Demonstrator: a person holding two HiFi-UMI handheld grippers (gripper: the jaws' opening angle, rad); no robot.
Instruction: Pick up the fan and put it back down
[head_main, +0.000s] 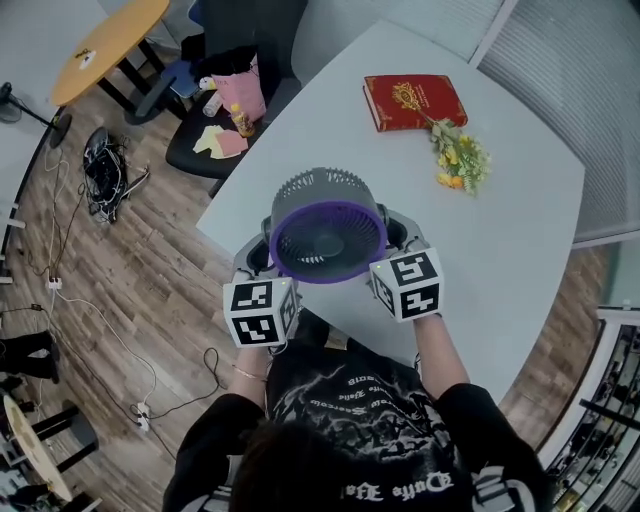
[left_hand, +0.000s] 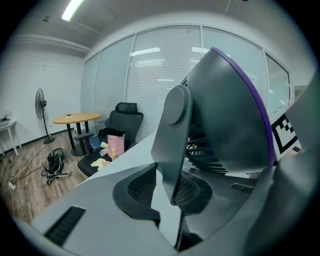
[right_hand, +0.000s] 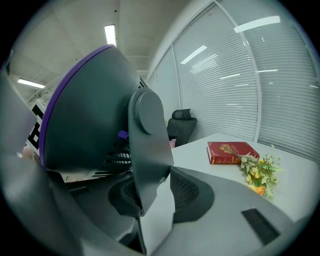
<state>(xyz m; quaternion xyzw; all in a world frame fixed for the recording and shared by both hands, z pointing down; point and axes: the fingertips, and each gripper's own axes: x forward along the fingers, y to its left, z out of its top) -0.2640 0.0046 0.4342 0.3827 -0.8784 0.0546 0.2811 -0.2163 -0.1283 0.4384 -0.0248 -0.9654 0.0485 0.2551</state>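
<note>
Left gripper (left_hand: 167, 192), right gripper (right_hand: 152, 195) — each clamped on fan (head_main: 328, 235) bracket; shirt print (head_main: 370, 385) illegible

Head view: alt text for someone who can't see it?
The left gripper and right gripper clamp a grey, purple-rimmed fan at the near edge of a white table. A red book and yellow flowers lie farther back.

From above, fan (head_main: 328, 225) head hides its own base. Lettering on book (head_main: 414, 100) too small to read. Oddments on chair (head_main: 182, 155) indistinct. Head of person (head_main: 350, 430) cut off by bottom edge.
</note>
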